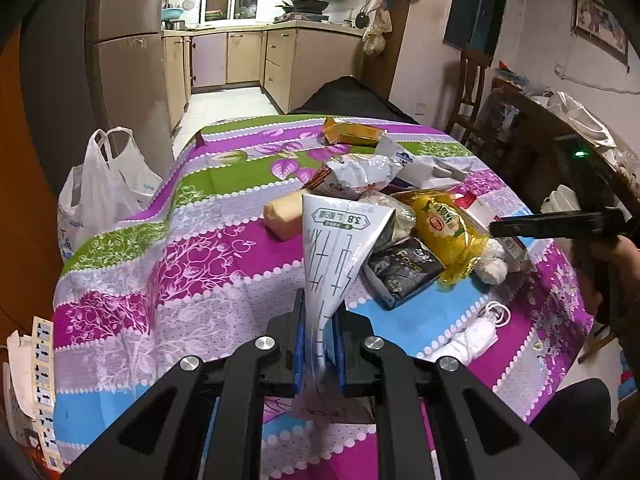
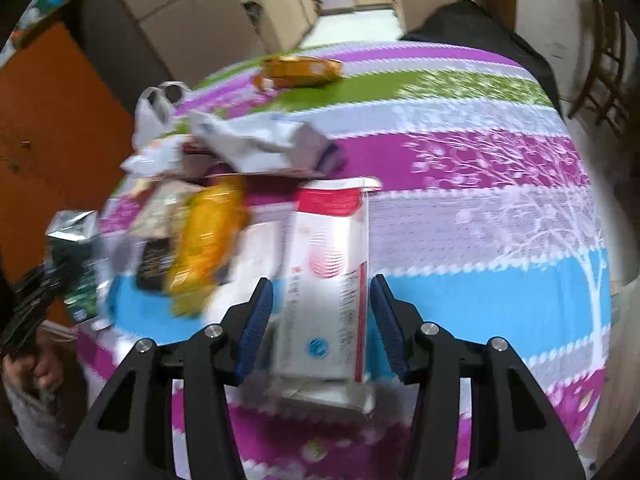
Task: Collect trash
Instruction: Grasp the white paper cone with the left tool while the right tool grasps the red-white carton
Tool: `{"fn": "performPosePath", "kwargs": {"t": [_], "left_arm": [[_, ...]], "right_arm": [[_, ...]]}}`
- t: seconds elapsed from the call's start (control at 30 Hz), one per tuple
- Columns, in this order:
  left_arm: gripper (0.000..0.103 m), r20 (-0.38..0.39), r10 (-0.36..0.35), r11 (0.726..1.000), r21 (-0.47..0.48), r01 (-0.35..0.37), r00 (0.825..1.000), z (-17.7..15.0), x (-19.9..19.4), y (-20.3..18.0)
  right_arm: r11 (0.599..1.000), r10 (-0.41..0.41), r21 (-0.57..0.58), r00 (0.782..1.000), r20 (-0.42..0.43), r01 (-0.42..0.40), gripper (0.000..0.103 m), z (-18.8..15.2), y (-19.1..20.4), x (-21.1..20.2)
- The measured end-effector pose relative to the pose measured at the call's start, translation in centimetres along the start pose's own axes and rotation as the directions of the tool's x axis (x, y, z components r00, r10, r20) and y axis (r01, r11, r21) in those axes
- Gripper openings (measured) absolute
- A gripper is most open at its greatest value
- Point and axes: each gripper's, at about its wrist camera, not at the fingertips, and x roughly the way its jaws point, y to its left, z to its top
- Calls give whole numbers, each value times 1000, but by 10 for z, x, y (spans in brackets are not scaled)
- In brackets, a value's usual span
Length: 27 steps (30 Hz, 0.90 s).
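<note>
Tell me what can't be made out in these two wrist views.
- Right wrist view: motion blur smears the print on the white and red box between the open right claw.
- Left wrist view: the left claw hides the lower end of the clamped milk carton.
- Plastic bag: contents hidden.

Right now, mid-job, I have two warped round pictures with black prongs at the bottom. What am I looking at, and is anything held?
No robot: a person carries a two-finger gripper in each hand, each with a fisheye camera looking along its fingers. The left wrist view shows the left gripper shut on a flattened white carton, above a striped tablecloth strewn with trash: a yellow packet, a black box, crumpled wrappers. The right wrist view, blurred, shows the right gripper open around a white and red box, not yet gripping. A white plastic bag hangs off the table's left side.
</note>
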Motion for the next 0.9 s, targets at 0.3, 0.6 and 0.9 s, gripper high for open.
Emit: {"fn": "performPosePath", "kwargs": {"t": [0.3, 0.6, 0.9], "left_arm": [[13, 16, -5, 999, -49, 6, 1000, -3, 2, 8], [12, 135, 15, 996, -84, -4, 991, -1, -30, -11], [12, 267, -106, 992, -40, 121, 958, 59, -58, -95]], "right_arm": [[1000, -14, -4, 1000, 15, 14, 5, -4, -5, -3], [995, -96, 17, 945, 313, 96, 5, -36, 2, -93], [971, -236, 99, 819, 523, 216, 5, -70, -22, -206]]}}
